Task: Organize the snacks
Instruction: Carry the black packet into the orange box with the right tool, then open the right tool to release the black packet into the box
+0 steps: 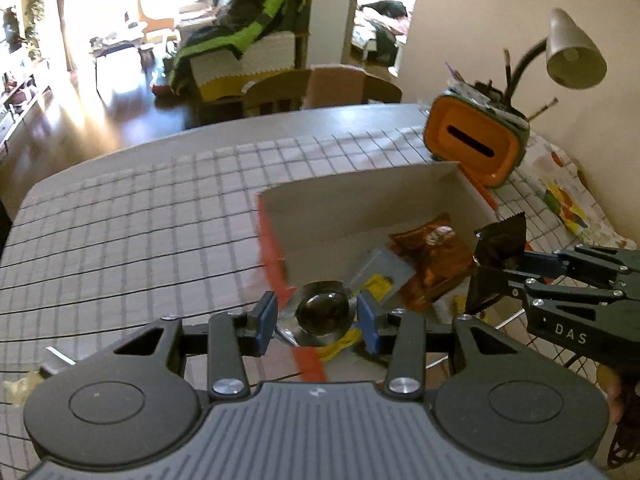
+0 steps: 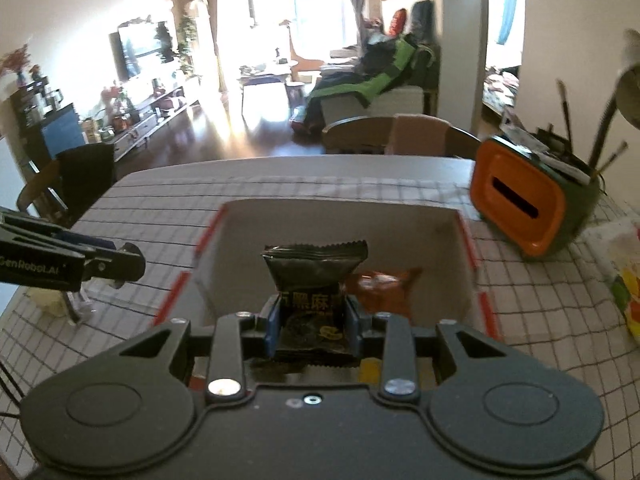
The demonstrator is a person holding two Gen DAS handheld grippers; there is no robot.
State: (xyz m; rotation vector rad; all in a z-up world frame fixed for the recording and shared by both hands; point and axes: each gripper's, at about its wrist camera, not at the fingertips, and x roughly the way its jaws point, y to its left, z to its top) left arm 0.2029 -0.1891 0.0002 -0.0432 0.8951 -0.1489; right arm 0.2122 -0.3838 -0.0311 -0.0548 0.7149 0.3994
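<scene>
A black snack packet (image 2: 314, 280) is pinched between the jaws of the right gripper (image 2: 312, 320), held upright w/ its crimped top edge pointing up and away from the camera. In the right wrist view the packet is seen directly in front of the open white box (image 2: 460, 264), so the box lies straight ahead and a little below the jaws; the long axis of the box seems to run away from the gripper. A small round snack in silver foil (image 1: 322, 312) is pinched by the jaws of the left gripper (image 1: 318, 316), over the near left edge of the box, approx. at its red-trimmed rim. The right gripper is judged nearer to a drop, as its packet is already over the box opening.

Inside the box an orange glossy packet (image 1: 434, 260) and a grey flat packet (image 1: 384, 270) are lying; smth yellow is partly seen under them. The box is of matte cardboard. The black packet is of crinkled film with a zigzag seal and printed characters. The tabletop (image 1: 120, 220) is covered by a white cloth w/ a dark grid. An orange-fronted container (image 1: 474, 140) and a desk lamp (image 1: 572, 52) stand behind the box.
</scene>
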